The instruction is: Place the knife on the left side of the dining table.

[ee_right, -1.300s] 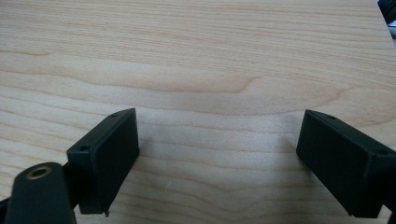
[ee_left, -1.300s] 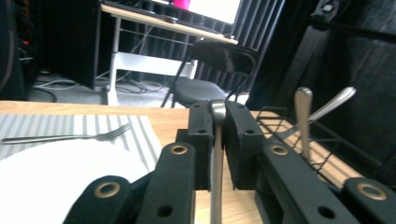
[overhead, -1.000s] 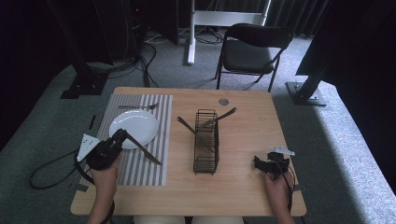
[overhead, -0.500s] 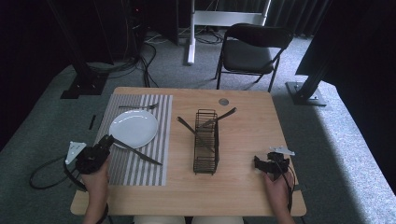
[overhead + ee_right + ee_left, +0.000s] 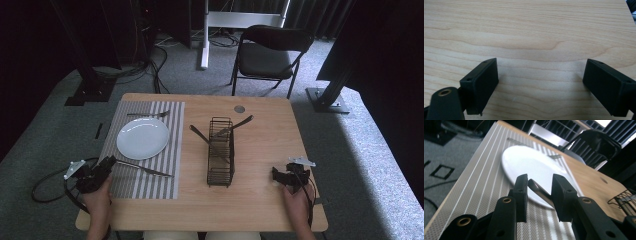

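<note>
Left gripper (image 5: 105,166) lower left of frame, jaws apart around knife (image 5: 145,170) handle tip on placemat (image 5: 145,150). Right gripper (image 5: 278,175) lower right, jaws wide open over bare surface (image 5: 260,200).

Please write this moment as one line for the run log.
left claw: open, around knife handle | right claw: open over table | plate: on mat

A wire rack (image 5: 220,152) stands mid-table, a fork (image 5: 148,114) beyond the plate, a chair (image 5: 270,52) behind
</note>
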Tool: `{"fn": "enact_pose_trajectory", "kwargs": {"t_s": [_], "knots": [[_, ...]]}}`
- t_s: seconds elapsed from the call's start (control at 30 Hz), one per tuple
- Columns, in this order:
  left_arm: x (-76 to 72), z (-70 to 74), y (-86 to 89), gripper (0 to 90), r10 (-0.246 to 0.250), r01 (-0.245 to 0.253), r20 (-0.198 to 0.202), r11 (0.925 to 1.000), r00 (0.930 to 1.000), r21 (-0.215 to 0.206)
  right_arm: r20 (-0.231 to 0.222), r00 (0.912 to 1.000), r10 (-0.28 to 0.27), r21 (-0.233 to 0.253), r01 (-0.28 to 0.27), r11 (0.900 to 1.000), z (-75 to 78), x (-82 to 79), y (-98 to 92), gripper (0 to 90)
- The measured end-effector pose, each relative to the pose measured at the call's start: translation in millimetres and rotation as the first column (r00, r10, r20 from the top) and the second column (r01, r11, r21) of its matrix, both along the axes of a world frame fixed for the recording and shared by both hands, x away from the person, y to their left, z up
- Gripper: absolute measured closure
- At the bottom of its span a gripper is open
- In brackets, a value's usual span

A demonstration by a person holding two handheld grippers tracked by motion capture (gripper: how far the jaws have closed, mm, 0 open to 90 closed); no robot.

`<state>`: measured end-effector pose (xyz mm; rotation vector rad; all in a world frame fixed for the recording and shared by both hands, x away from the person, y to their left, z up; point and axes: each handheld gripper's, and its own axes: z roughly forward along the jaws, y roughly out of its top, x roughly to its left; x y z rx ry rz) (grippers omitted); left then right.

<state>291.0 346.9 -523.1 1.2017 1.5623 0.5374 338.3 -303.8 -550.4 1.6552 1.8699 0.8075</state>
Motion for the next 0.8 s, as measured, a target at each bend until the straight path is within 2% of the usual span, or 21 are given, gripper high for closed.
{"fn": "enact_pose_trajectory", "kwargs": {"t_s": [0.2, 0.33, 0.37, 0.43, 0.47, 0.53, 0.57, 0.6, 0.67, 0.77, 0.8], "knots": [[4.8, -10.0, 2.5, 65.1, 0.021, -0.019, -0.062, 0.9993, 0.9978, 0.033, 0.0, 1.0, 0.0, 0.0, 0.0, 1.0, 0.0, 0.0, 0.0, 12.1], [7.9, -13.5, 3.6, 64.4, 0.023, -0.02, -0.09, 0.9995, 0.9956, 0.026, 0.0, 1.0, 0.0, 0.0, 0.0, 1.0, 0.0, 0.0, 0.0, 12.1], [12.3, -19.8, 6.1, 63.8, 0.023, -0.018, -0.155, 0.9994, 0.9876, 0.029, 0.0, 1.0, 0.0, 0.0, 0.0, 1.0, 0.0, 0.0, 0.0, 12.1], [13.9, -23.5, 8.0, 63.7, 0.025, -0.023, -0.189, 0.9997, 0.9817, 0.011, 0.0, 1.0, 0.0, 0.0, 0.0, 1.0, 0.0, 0.0, 0.0, 12.1], [14.7, -23.3, 7.6, 63.5, 0.025, -0.02, -0.199, 0.9995, 0.9797, 0.025, 0.0, 1.0, 0.0, 0.0, 0.0, 1.0, 0.0, 0.0, 0.0, 12.1], [15.7, -21.8, 3.9, 62.9, 0.036, -0.017, -0.217, 0.9961, 0.9756, 0.086, 0.0, 1.0, 0.0, 0.0, 0.0, 1.0, 0.0, 0.0, 0.0, 12.1], [16.7, -21.8, 2.1, 62.4, 0.041, -0.013, -0.234, 0.9926, 0.9714, 0.121, 0.0, 1.0, 0.0, 0.0, 0.0, 1.0, 0.0, 0.0, 0.0, 12.1], [17.8, -22.7, 0.6, 62.0, 0.044, -0.009, -0.255, 0.9906, 0.9659, 0.136, 0.0, 1.0, 0.0, 0.0, 0.0, 1.0, 0.0, 0.0, 0.0, 12.1], [18.2, -22.6, -1.6, 61.1, 0.047, -0.004, -0.26, 0.9865, 0.9645, 0.164, 0.0, 1.0, 0.0, 0.0, 0.0, 1.0, 0.0, 0.0, 0.0, 12.1], [18.4, -22.4, -2.0, 60.5, 0.046, -0.001, -0.261, 0.9855, 0.9643, 0.17, 0.0, 1.0, 0.0, 0.0, 0.0, 1.0, 0.0, 0.0, 0.0, 12.1], [17.8, -22.1, -3.6, 60.2, 0.05, 0.004, -0.261, 0.9796, 0.9639, 0.201, 0.0, 1.0, 0.0, 0.0, 0.0, 1.0, 0.0, 0.0, 0.0, 12.1]]}}
